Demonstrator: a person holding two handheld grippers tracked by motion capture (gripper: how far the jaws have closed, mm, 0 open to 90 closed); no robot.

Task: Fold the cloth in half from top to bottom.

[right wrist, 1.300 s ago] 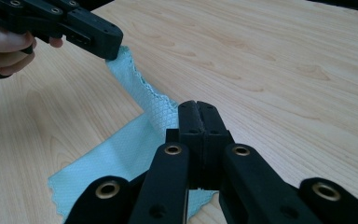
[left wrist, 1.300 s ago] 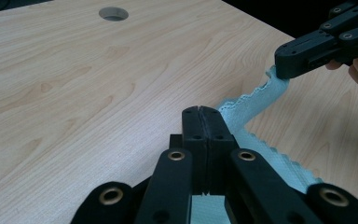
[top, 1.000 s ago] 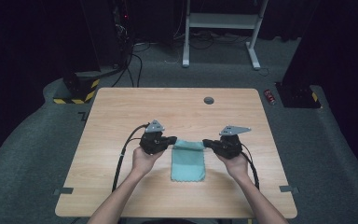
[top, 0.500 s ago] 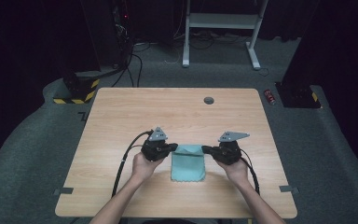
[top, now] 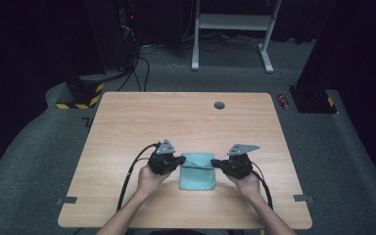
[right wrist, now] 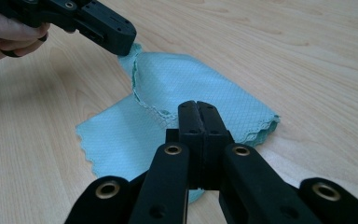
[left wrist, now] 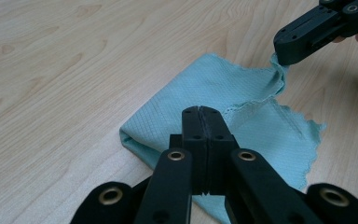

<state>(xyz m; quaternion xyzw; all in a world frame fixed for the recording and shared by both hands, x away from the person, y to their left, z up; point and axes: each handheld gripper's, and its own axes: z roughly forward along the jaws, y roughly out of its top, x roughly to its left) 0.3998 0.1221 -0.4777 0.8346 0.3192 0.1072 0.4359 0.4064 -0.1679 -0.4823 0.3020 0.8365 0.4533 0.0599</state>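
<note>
A teal cloth (top: 198, 176) lies folded on the wooden table (top: 176, 117), near the front middle. My left gripper (top: 181, 160) is shut on the left end of the cloth's raised scalloped edge (left wrist: 247, 105). At the other end of that edge, my right gripper (top: 214, 163) is shut as well. The edge hangs slightly lifted between the two tips, above the lower layers. In the left gripper view, my own jaws (left wrist: 200, 110) sit closed over the cloth (left wrist: 186, 93), with the right gripper (left wrist: 284, 52) at the far corner. The right gripper view shows its jaws (right wrist: 196, 105) closed, and the left gripper (right wrist: 121, 44) pinching the cloth (right wrist: 200, 79).
A round grommet hole (top: 219, 105) sits near the table's far edge. On the grey floor beyond are a red can (top: 284, 101), a white desk frame (top: 230, 22) and a yellow-black striped base (top: 81, 95). Cables trail from both grippers toward the front edge.
Both hands have drawn back toward the table's front edge and slightly closer together, bringing the cloth's far edge with them over the lower layers.
</note>
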